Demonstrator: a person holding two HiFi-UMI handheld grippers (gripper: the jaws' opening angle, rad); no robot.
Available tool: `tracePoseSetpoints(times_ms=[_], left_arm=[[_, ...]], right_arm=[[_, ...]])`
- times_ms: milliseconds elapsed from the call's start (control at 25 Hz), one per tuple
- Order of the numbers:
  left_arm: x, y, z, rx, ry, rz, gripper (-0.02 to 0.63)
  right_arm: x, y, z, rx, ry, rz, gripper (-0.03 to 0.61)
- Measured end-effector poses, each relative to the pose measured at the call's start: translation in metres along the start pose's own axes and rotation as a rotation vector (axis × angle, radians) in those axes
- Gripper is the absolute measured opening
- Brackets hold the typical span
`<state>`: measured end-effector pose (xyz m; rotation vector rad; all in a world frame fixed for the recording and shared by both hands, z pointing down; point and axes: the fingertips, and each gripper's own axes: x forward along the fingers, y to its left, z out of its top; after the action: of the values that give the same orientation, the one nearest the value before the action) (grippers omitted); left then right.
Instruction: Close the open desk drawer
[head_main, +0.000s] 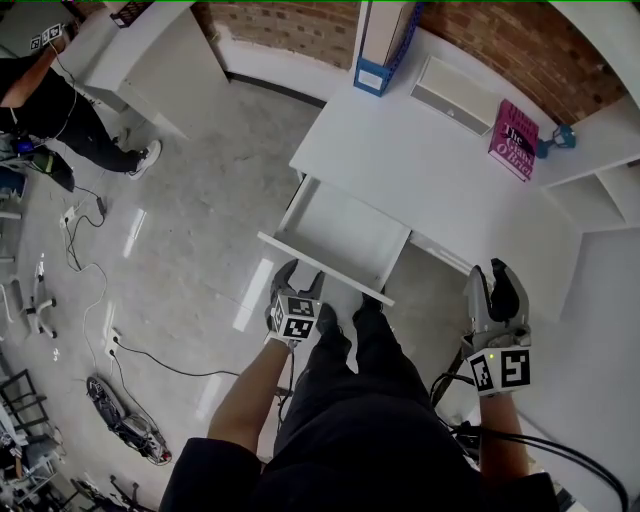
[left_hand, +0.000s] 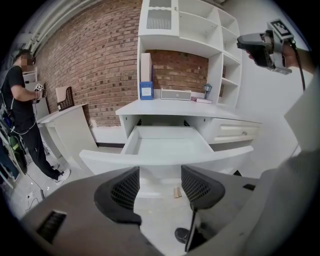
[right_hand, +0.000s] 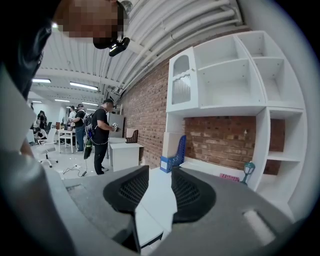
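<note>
Jaws, left gripper (left_hand: 160, 189): moderately apart, nothing between them, aimed at the front panel of the drawer, just short of it and not touching.
Jaws, right gripper (right_hand: 159, 190): narrow gap, holding nothing, well to the right of the drawer.
Item: white rectangular wooden desk drawer (left_hand: 167, 159), pulled far out from under the white desk surface (head_main: 420, 160), nothing visible inside.
Handling note: place the left jaws against the middle of the front panel and push straight in toward the desk. An off-centre push would probably skew the drawer on its runners. Ease off near the end of travel.
</note>
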<state>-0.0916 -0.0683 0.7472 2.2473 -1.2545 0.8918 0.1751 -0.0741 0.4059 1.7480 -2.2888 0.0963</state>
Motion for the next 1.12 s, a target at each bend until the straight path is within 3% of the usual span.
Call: tracePoseSetpoints(times_ms=[160,1120], left_arm=[[0.009,-0.019,-0.005,0.039,0.023,-0.007,0.316],[0.079,-0.019,0.063,0.022,0.029,-0.002,0.316]], right_arm=[[0.01,-0.014,0.002,0.007,-0.012,0.016,0.143],[0.072,-0.09,0.003,0.003,-0.008,0.061,0.138]])
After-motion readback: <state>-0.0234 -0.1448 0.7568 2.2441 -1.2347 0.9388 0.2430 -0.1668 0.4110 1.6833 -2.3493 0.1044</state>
